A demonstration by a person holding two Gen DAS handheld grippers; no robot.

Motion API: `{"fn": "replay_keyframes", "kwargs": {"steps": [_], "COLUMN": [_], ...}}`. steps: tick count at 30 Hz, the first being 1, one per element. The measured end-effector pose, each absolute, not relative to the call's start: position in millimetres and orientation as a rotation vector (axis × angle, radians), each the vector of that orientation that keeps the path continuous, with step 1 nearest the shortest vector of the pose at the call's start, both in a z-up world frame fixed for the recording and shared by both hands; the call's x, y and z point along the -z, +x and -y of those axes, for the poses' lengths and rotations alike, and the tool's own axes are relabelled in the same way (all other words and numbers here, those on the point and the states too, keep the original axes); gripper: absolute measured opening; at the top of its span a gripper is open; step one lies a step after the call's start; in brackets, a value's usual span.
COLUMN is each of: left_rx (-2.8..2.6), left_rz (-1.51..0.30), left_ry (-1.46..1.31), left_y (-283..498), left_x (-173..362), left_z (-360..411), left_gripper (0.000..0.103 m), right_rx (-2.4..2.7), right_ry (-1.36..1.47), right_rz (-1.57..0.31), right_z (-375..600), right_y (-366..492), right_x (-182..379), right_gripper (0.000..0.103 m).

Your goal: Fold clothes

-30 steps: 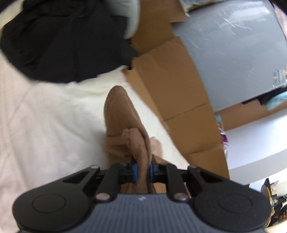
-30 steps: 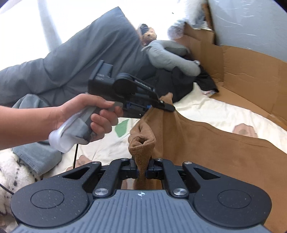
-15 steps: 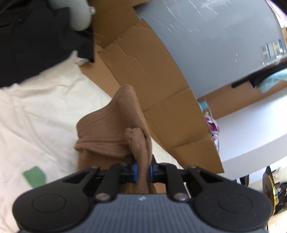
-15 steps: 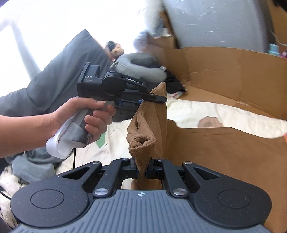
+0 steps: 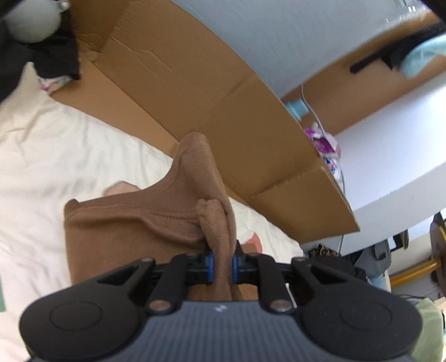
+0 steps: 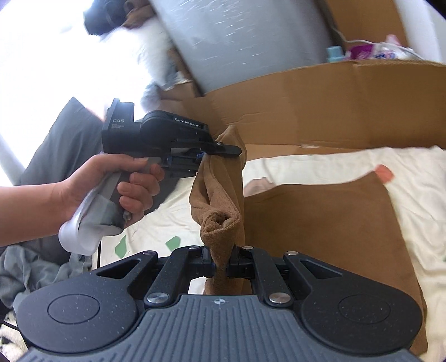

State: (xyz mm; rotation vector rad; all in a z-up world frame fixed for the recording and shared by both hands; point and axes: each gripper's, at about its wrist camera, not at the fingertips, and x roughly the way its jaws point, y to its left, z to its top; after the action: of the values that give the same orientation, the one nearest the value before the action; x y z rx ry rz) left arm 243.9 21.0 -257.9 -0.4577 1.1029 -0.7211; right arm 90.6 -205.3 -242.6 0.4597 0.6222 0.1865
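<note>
Bedroom — bedsheet (image 5: 55, 156), stuffed toy (image 5: 30, 25)

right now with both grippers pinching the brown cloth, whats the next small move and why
Probably carry the lifted edge across and lay it on the flat part. Both the left gripper and right gripper are shut on bunched corners of the brown cloth, its near edge raised while the rest lies flat on the white sheet, so the fold looks half made.

brown garment (image 6: 320, 222) cut off below, arm (image 6: 25, 206) cropped, shelf clutter (image 5: 323, 142) blurred
</note>
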Motion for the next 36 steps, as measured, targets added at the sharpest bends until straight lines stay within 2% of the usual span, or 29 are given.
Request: {"fn": "replay_keyframes", "kwargs": {"steps": [14, 28, 36], "left_rx": [0.745, 0.715, 0.724], "left_rz": [-1.184, -1.297, -1.349], "left_ry": [-0.318, -0.143, -0.014], "left_y": [221, 217, 225], "left_x": [295, 348, 351], "left_z": [85, 149, 170], "left_gripper": [0.013, 0.014, 0.017], "right_rx": [0.043, 0.21, 0.247], "right_ry": [0.728, 0.794, 0.803], "right_rz": [-0.608, -0.662, -0.69], "right_z": [270, 303, 309], "right_y": [47, 35, 26], "right_x": [299, 345, 360], "right_gripper": [0.005, 0.005, 0.005]}}
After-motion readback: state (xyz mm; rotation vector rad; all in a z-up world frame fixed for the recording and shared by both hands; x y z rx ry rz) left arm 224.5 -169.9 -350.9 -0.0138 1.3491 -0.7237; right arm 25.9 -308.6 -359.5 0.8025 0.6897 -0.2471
